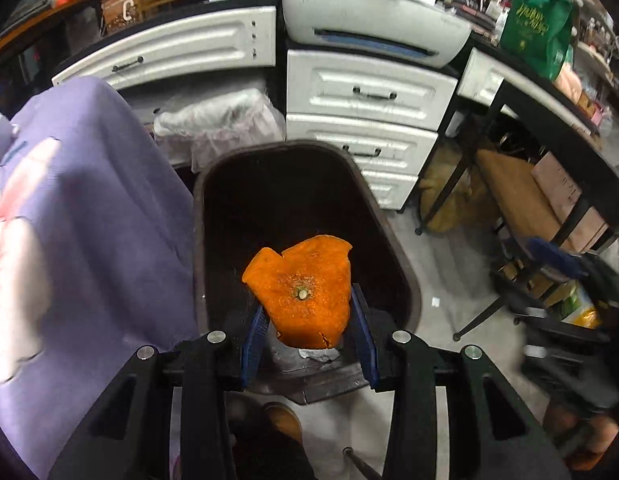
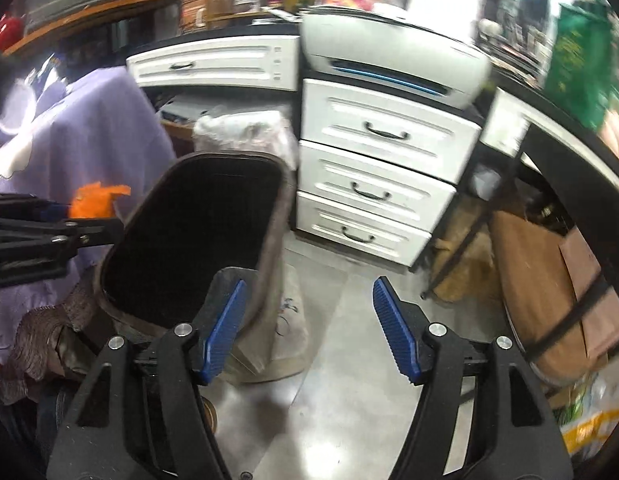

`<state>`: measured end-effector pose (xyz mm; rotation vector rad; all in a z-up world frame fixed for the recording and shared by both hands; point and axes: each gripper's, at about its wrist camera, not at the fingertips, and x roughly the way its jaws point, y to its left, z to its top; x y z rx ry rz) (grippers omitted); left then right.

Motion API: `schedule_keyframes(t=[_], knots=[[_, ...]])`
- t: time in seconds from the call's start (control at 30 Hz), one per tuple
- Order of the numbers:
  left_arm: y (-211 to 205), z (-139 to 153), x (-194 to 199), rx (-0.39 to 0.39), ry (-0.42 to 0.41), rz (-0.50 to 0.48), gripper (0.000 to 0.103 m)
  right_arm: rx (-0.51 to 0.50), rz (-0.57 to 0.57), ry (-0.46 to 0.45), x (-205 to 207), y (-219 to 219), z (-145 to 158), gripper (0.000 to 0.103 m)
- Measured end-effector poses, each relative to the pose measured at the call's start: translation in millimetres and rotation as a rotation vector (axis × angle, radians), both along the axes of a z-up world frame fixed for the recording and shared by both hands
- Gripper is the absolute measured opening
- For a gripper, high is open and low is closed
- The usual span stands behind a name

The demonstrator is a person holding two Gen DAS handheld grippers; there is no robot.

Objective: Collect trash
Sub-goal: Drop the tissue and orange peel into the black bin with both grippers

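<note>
Left gripper (image 1: pixel 309 332) clamped on 1 orange peel (image 1: pixel 303 288), light, floppy, slick so pinch its edges, held over the dark bin (image 1: pixel 393 240) at frame centre, while the right gripper (image 2: pixel 309 328) stands apart, empty, lower centre.

Left gripper (image 1: pixel 309 334) – black plastic linkage arms with cut-out windows, round silver pivot screws at the joints, two blue ribbed pads (image 1: pixel 254 346) on the fingers. Right gripper (image 2: pixel 309 330) same build – black frame, silver screw heads, blue ribbed pads (image 2: pixel 397 330) with toothed edges. Below the left gripper a tan-brown shoe (image 1: pixel 285 422) and dark trouser fabric show.
</note>
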<state>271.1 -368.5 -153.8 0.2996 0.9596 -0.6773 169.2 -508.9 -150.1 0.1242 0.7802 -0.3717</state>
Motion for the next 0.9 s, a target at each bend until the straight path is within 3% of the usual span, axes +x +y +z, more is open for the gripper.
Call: schedule_keyframes(t=[0.1,0.43,0.57,0.6,0.63,0.8,0.9], knots=[[-6.9,-12.7,8.8,0.015,0.028,0.002,0.039,0.029,-0.043,-0.015,-21.5,-12.8,-2.9,0.074],[-28.3,-49.9,36.7,0.074,0.101,0.013,0.041,0.092,-0.109,-0.026,-57.0,-21.9,-16.6,0.074],[-34.3,-58.5,40.9,0.097,0.111,0.021,0.054,0.119,-0.115,-0.026,-57.9,-21.7,-21.8,0.074],[-33.8,-58.7,41.6,0.096,0.112,0.029,0.064,0.122,-0.118,-0.026,-58.0,-21.2,-22.4,0.074],[-33.1,-57.7,41.6,0.092,0.111,0.035,0.066,0.127,-0.120,-0.027,-58.2,-20.9,-22.4,0.074],[-29.8,-40.8,30.1,0.060,0.080,0.018,0.069,0.157,-0.131,-0.057,-60.0,-22.6,-13.9,0.074],[-22.5,-15.1,13.3,0.014,0.033,0.007,0.072,0.139,-0.129,-0.073,-59.9,-19.0,-5.7,0.074]])
